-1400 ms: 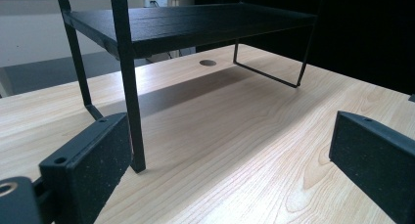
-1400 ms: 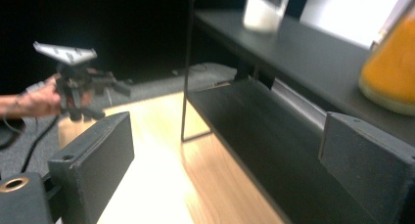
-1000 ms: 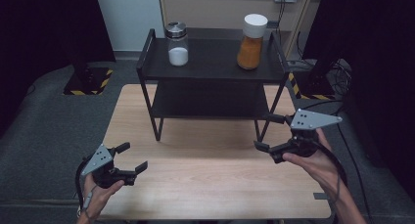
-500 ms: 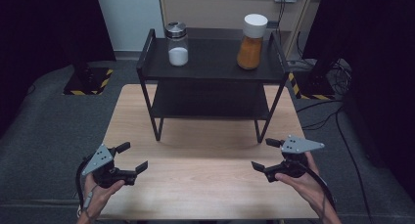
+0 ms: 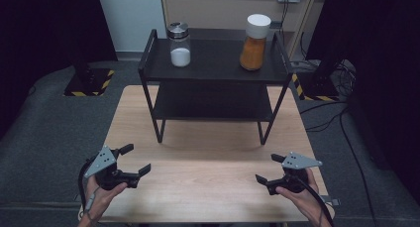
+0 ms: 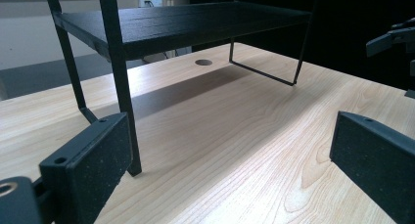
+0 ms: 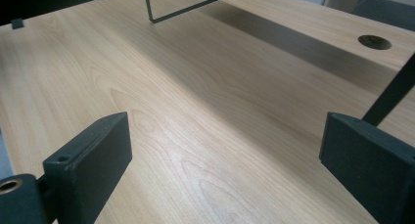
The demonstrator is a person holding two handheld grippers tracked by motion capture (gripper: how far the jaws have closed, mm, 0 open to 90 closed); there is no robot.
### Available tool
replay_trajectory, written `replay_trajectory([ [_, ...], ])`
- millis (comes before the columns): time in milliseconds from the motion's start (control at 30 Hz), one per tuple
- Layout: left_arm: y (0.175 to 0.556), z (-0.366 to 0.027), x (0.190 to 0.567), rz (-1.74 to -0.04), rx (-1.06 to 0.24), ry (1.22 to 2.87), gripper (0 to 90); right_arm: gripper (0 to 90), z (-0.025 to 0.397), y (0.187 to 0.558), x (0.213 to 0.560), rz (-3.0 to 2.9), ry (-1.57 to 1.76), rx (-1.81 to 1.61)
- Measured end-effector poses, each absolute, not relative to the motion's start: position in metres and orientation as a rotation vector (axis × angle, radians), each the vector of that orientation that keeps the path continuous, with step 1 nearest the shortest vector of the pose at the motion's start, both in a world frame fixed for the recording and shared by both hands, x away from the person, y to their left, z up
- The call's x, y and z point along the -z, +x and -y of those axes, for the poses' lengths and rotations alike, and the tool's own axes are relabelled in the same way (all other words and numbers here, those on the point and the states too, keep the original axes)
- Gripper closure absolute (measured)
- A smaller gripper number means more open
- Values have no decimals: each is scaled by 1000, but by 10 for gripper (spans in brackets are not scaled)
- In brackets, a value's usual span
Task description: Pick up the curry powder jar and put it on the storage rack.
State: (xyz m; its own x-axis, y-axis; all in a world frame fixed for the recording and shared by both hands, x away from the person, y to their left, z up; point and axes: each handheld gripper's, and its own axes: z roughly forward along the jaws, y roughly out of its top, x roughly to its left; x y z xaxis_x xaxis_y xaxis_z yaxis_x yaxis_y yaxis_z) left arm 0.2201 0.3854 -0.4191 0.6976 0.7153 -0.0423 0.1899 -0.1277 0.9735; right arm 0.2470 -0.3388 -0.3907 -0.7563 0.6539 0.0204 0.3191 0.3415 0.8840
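A black two-tier rack (image 5: 213, 73) stands at the back of the wooden table (image 5: 213, 187). Its top shelf carries a silver-lidded glass jar (image 5: 180, 44) of white powder on the left and a white-lidded jar (image 5: 254, 36) of orange powder on the right. My left gripper (image 5: 136, 158) hovers open near the front left of the table, with nothing between its jaws. At the front right my right gripper (image 5: 268, 168) is open and holds nothing. In the left gripper view the open left gripper (image 6: 230, 150) faces the rack (image 6: 195, 18). The right gripper view has the open right gripper (image 7: 225, 155) over bare wood.
The rack's lower shelf (image 5: 213, 105) holds nothing. A round cable hole (image 6: 203, 62) lies in the tabletop under the rack. A rack leg (image 6: 122, 87) stands close to my left jaw. Dark grey floor, cables (image 5: 332, 118) and dark curtains surround the table.
My right gripper has moved back toward the person, from beside the rack's right legs to the table's front right. The left gripper has stayed put.
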Motion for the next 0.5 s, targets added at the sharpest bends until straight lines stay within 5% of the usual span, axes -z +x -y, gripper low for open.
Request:
replay_trajectory([
  [500,217,-388,419,-754,-547,1650,9,42,360,224,393,-2158,955,-1380],
])
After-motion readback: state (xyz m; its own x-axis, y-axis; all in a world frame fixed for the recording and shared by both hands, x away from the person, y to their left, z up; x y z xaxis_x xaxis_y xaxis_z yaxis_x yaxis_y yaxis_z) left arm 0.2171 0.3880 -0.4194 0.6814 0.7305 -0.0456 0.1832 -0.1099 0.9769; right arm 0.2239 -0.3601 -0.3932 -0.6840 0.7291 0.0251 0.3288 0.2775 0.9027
